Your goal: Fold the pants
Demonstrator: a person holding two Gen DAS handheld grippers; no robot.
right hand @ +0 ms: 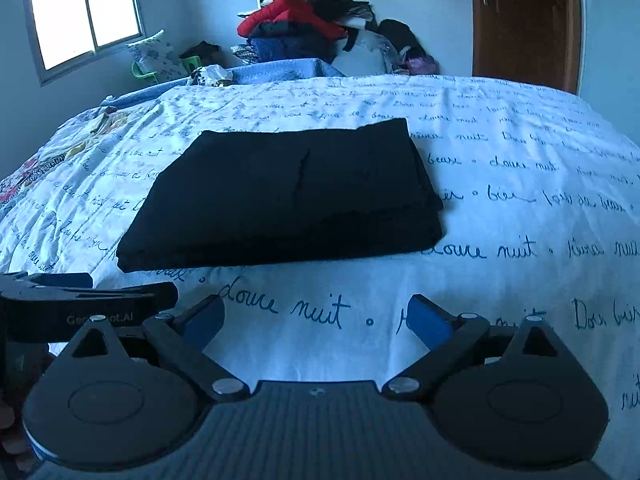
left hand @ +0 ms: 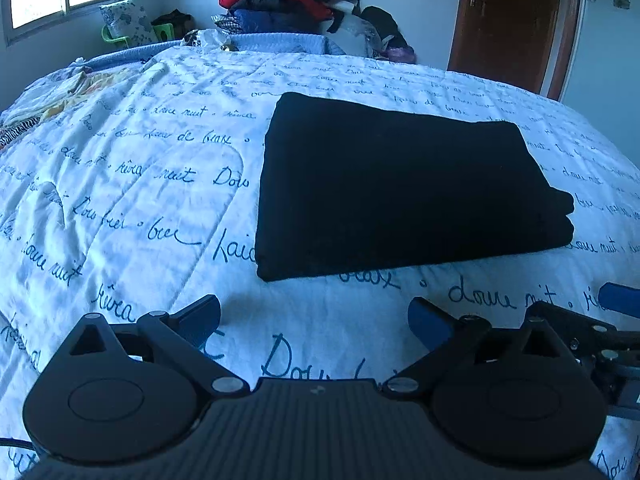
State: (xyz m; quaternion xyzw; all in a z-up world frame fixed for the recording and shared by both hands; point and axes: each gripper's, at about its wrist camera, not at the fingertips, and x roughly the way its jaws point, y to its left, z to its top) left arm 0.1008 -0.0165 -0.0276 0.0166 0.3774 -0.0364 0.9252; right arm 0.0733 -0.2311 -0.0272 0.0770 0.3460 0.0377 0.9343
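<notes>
The black pants (left hand: 396, 184) lie folded into a flat, thick rectangle on the bed. They rest on a white bedspread (left hand: 132, 184) that has blue handwriting all over it. The folded layers show as stacked edges on the right side of the pile. In the right wrist view the pants (right hand: 288, 196) sit in the middle of the picture, and a thin seam line runs across the top layer. The long side of the rectangle runs from left to right across the bed, and the short side points away toward the far wall. The near edge of the pile faces both tongs.

The left gripper (left hand: 314, 318) has its two fingers spread wide, and nothing is between them. It hangs over the bedspread, near the pants but not touching them. The right gripper (right hand: 316, 318) is spread wide too and holds nothing. It is also just in front of the pile, apart from it. The two tongs are side by side: each one shows at the edge of the other's view.

Behind the bed there is a big heap of clothes (right hand: 308, 28) with a red one on top. A window (right hand: 84, 12) is on the left wall and a brown door (right hand: 524, 20) is on the right.
</notes>
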